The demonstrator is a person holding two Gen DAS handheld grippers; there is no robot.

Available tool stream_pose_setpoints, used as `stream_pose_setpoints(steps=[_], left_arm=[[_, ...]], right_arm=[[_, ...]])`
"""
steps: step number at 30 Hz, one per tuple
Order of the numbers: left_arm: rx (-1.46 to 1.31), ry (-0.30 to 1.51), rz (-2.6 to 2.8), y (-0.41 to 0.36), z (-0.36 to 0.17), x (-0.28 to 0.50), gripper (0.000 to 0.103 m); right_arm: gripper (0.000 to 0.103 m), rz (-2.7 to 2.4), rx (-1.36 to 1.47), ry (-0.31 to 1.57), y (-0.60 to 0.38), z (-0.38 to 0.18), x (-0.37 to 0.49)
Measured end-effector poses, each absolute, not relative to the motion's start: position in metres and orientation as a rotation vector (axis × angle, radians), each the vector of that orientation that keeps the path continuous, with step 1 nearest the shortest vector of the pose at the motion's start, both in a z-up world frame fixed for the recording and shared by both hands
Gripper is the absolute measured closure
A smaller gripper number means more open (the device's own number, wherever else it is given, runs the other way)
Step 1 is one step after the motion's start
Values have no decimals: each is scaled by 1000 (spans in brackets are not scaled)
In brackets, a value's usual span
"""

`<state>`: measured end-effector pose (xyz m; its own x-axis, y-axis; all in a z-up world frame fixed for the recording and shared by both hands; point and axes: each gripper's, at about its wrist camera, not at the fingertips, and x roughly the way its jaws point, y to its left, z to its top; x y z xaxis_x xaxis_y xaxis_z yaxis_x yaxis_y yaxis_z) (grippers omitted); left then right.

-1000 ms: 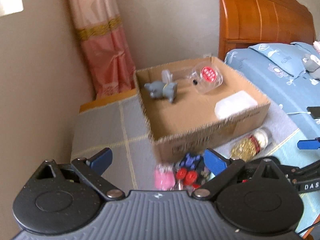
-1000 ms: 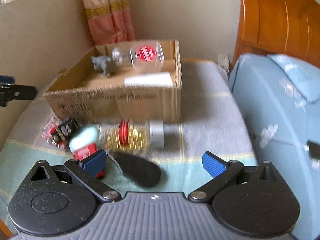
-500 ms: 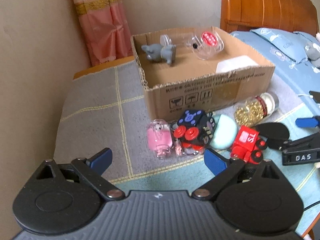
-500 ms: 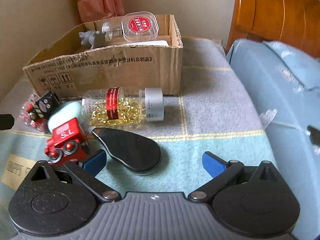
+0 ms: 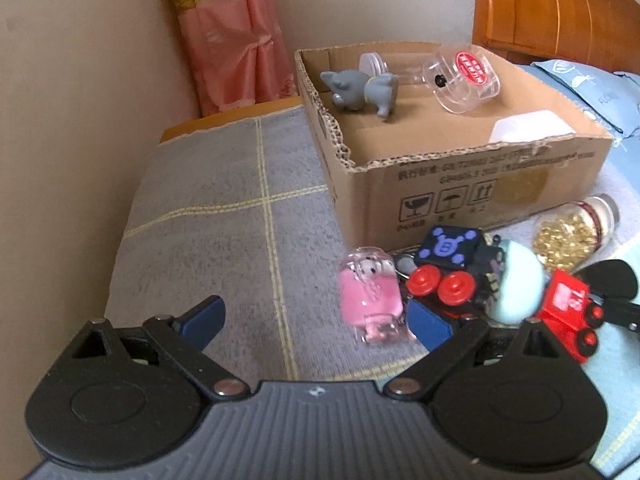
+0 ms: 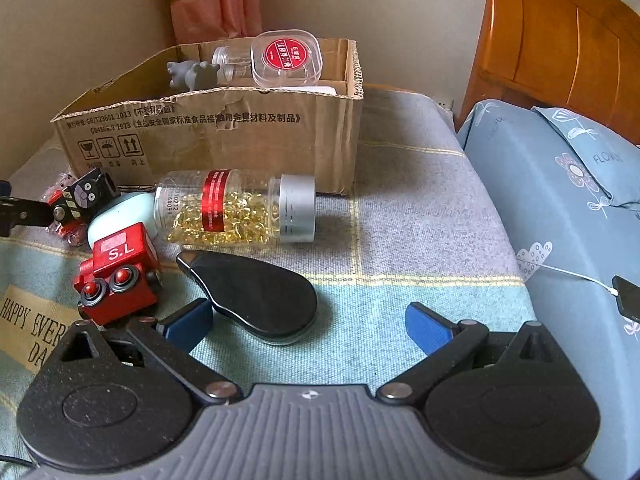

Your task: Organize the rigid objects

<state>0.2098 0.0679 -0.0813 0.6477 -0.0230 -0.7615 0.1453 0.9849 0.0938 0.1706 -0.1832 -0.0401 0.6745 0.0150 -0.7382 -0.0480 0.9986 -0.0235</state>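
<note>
A cardboard box holds a grey elephant toy, a clear case with a red label and a white block. In front of it lie a pink clear figure, a black toy train, a mint egg-shaped thing, a red toy train, a bottle of gold capsules and a flat black piece. My left gripper is open and empty, low beside the pink figure. My right gripper is open and empty around the black piece.
A grey and teal checked cloth covers the surface. A wall and pink curtain stand at the left. A wooden headboard and blue bedding lie at the right, with a phone on a cable.
Both grippers have come down and closer to the loose objects in front of the box. Both stay open and empty. The objects have not moved.
</note>
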Motion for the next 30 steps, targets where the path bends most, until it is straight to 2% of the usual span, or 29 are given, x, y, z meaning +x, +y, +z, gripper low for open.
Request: stream_pose_setpoints(steps=[2,4,5,7,9,15,30], left_arm=[[125,853,-110,70,-82,213,13],[96,855,-137,71,-84,216,32],[77,859,-155,71,-85,217,38],[43,866,-196,72,-87,218,65],[38,860,-215,70,-86,217,71],[54,875,-213,73,-83,208,71],[104,942,-247,89,-77,129,71]], right_arm=[[0,35,-42,826,-183,-40,170],[0,35,-42,821,-183,-41,169],[0,35,-42,818,-183,-41,169],[0,35,-42,814,-183,-41,169],[0,35,-42,813,-183,-42,169],[0,36,-42,810,-183,-42,168],[0,14,-34,806,-181,-42,167]])
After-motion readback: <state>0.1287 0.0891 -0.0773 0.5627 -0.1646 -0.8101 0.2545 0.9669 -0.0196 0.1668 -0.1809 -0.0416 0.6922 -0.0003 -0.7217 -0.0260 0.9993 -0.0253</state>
